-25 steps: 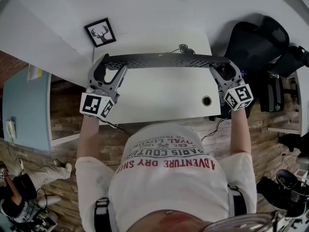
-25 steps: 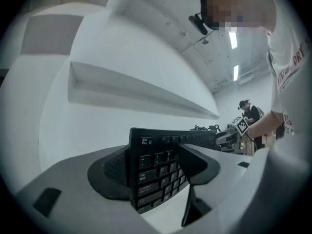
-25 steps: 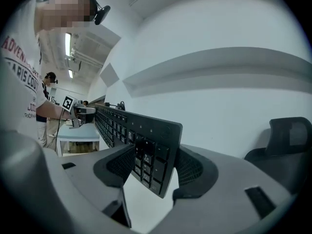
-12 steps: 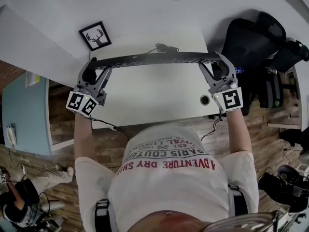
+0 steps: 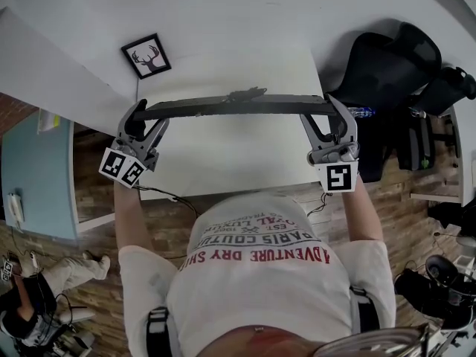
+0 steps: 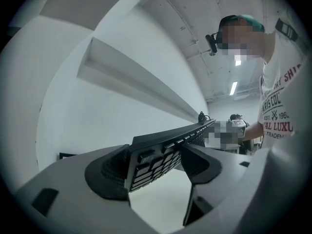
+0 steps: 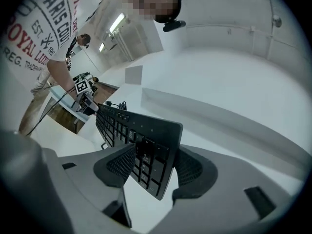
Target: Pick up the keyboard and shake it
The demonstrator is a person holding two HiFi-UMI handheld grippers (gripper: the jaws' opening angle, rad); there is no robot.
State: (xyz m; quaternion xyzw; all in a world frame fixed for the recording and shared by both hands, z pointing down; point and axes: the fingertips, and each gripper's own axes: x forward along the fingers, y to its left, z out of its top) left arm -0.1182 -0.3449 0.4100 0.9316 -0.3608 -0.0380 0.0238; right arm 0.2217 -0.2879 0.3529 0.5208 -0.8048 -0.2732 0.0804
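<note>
From the head view, the long black plastic keyboard point(image 5: 238, 104) hangs in the air above the white rectangular table point(image 5: 223, 162). It is turned on edge so that only a thin dark bar shows, with the left gripper point(image 5: 146, 117) at one end and the right gripper point(image 5: 323, 114) at the other. That view does not show how the jaws sit; the gripper views do. In the left gripper view the keyboard's end stands between the ribbed black pads point(image 6: 109, 172), one against its smooth back and the other on the key side. The jaws are opening, with both pads touching it. In the right gripper view the jaws are clamped on the opposite end, the pads point(image 7: 122, 165) pressing on keys and back, and the corner pokes out below them. Only the head view shows the small black-framed deer picture point(image 5: 146, 55) beside the table's far left corner, the black office chair point(image 5: 387, 65) to the right, and a coiled cable point(image 5: 249, 92) at the keyboard's far edge
</note>
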